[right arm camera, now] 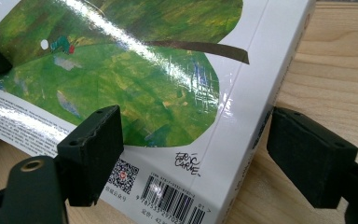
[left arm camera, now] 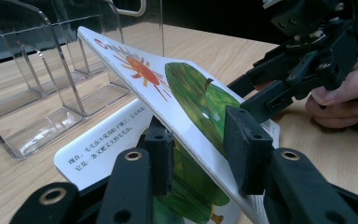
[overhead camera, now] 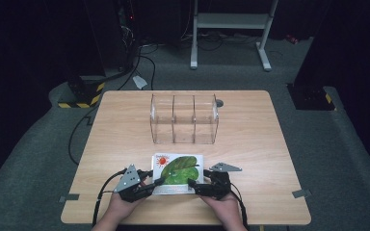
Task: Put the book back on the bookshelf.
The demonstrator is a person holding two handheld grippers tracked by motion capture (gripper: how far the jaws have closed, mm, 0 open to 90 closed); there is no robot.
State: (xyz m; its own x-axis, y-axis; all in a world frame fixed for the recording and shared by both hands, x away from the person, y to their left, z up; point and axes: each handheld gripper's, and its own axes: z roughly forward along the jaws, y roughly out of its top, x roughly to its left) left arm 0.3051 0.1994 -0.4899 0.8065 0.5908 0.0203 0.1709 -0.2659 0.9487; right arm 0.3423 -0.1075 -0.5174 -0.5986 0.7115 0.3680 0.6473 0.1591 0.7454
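Observation:
A picture book [overhead camera: 178, 168] with a green leaf and a red sun on its cover lies near the table's front edge. My left gripper [overhead camera: 156, 182] grips it from the left. In the left gripper view the gripper [left arm camera: 203, 156] is shut on the cover [left arm camera: 191, 98], which stands tilted up off a printed page [left arm camera: 102, 154]. My right gripper [overhead camera: 192, 184] is at the book's front right corner. In its own view the jaws [right arm camera: 200, 154] stand wide apart around the spine corner of the book [right arm camera: 121, 84], and the right pad [right arm camera: 307, 158] is apart from the spine.
A clear acrylic organizer [overhead camera: 184, 120] with three compartments stands at the middle of the wooden table [overhead camera: 250, 130], just beyond the book, and shows close by in the left gripper view [left arm camera: 37, 93]. A white desk frame [overhead camera: 231, 21] and cables lie on the floor behind.

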